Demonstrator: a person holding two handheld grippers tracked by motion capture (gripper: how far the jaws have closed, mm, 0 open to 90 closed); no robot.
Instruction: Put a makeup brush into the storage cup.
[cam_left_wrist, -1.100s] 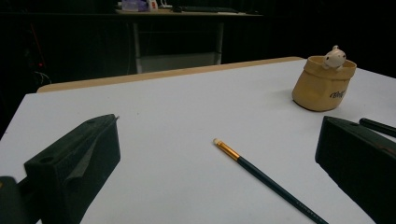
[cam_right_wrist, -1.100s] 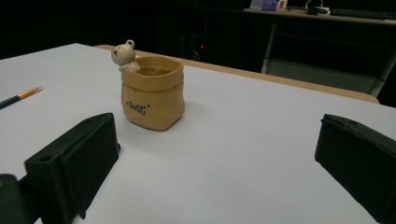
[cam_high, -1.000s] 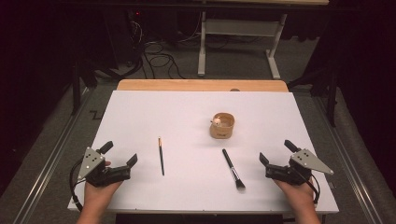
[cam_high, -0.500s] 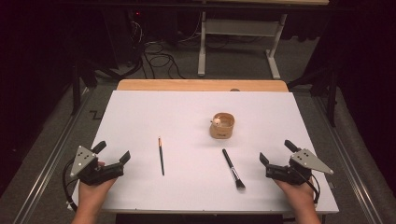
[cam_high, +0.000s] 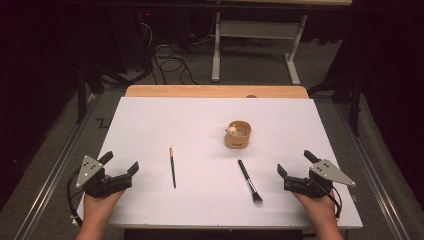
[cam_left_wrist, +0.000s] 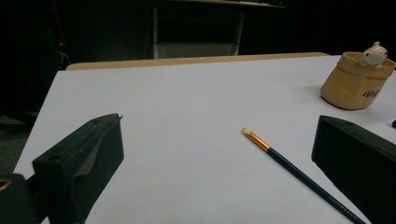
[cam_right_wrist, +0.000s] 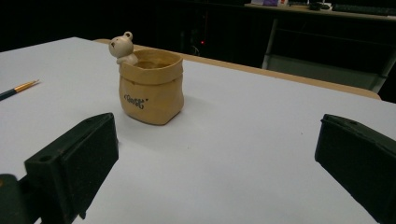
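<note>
A person's two hands rest at the near edge of a white table (cam_high: 150, 120), each holding a two-jaw gripper with its jaws spread wide and nothing between them. The pot (cam_high: 238, 134), a small tan holder shaped like a sack with a little bear figure on its rim, stands upright a little right of the table's middle and serves as the marker for everything else. The pencil (cam_high: 172, 166), dark green with a gold band near its pale far end, lies flat well to the left of the pot and somewhat nearer the person, running almost straight toward the near edge. The brush (cam_high: 249, 180), black with its bristle end toward the person, lies just nearer than the pot and slightly to its right, tilted a little off the pencil's line. The left gripper (cam_high: 120, 170) sits far to the left of the pot, beyond the pencil, close to the table's near left corner and apart from both tools. The right gripper (cam_high: 294, 163) sits to the right of the pot and nearer the person, near the brush but not touching it. In the left gripper view, the pencil (cam_left_wrist: 299, 173) runs between the open jaws with the pot (cam_left_wrist: 356, 80) at upper right. In the right gripper view, the pot (cam_right_wrist: 150, 86) stands ahead, left of centre.
</note>
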